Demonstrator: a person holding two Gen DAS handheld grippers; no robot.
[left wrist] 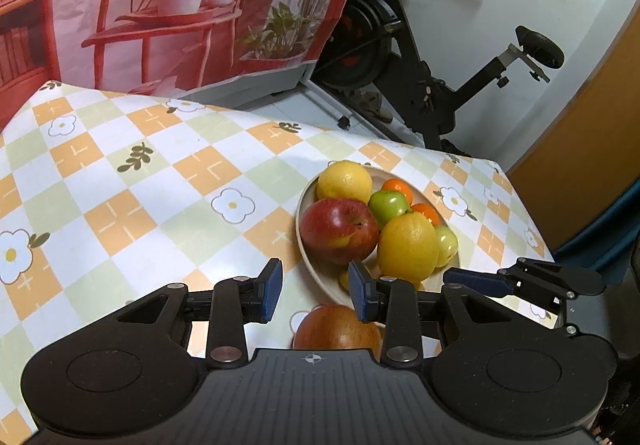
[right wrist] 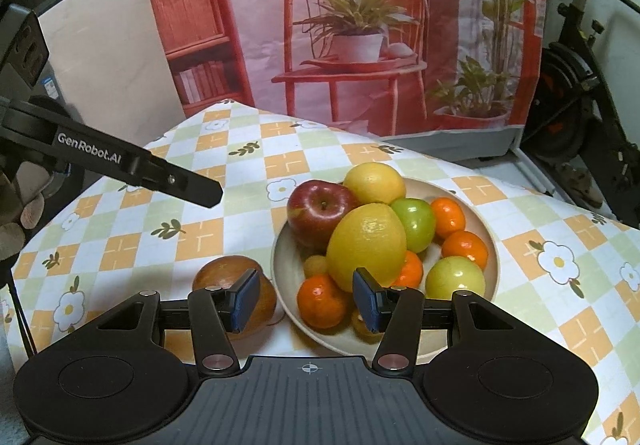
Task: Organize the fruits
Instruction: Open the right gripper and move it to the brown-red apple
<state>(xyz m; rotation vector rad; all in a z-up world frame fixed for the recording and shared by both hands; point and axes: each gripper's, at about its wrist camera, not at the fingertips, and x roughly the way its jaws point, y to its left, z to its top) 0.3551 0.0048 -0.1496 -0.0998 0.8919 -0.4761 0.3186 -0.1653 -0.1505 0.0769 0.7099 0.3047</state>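
A beige bowl (right wrist: 285, 265) on the checked tablecloth holds a red apple (right wrist: 320, 211), two lemons, the larger one (right wrist: 366, 245) in the middle, green apples and several oranges. A brownish-red apple (right wrist: 224, 273) lies on the cloth just left of the bowl. My right gripper (right wrist: 306, 299) hovers open over the bowl's near rim, with an orange (right wrist: 322, 301) below the gap and untouched. My left gripper (left wrist: 316, 291) is open above the loose apple (left wrist: 336, 329), beside the bowl (left wrist: 310, 257), and grips nothing. One finger (right wrist: 180, 183) of it reaches in from the left.
A printed backdrop (right wrist: 360, 25) of a red chair and plants hangs behind the table. An exercise bike (left wrist: 420, 57) stands beyond the far right corner. The cloth (left wrist: 140, 185) stretches left of the bowl. A right gripper finger (left wrist: 476, 282) shows beside the bowl.
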